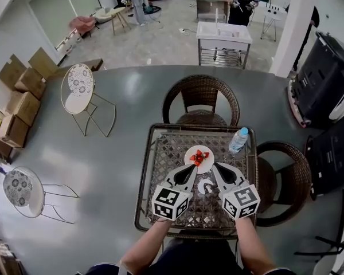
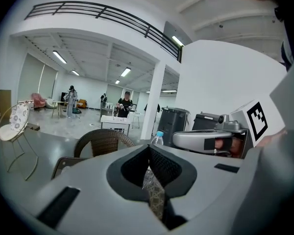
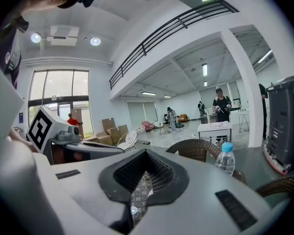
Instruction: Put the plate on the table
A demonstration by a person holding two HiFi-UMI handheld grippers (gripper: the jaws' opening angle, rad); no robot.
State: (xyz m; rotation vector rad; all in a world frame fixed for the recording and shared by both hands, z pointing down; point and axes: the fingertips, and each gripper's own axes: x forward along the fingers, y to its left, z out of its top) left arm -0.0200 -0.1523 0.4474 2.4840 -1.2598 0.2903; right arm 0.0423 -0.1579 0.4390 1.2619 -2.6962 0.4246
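Note:
A white plate (image 1: 197, 156) with red pieces on it rests on the glass-topped wicker table (image 1: 160, 159), near the middle. My left gripper (image 1: 191, 169) points at the plate's near left rim, tips just short of it. My right gripper (image 1: 217, 168) points at the near right rim. Both are held above the table and are shut with nothing between the jaws. In the left gripper view the left gripper (image 2: 148, 149) has its tips pressed together, and so has the right gripper (image 3: 146, 153) in the right gripper view. The plate is hidden in both gripper views.
A water bottle (image 1: 238, 140) with a blue cap stands at the table's far right. A small white round thing (image 1: 205, 186) lies between the grippers. Wicker chairs (image 1: 200, 99) stand at the far side and the right. A person stands by a steel cart (image 1: 224, 39) far off.

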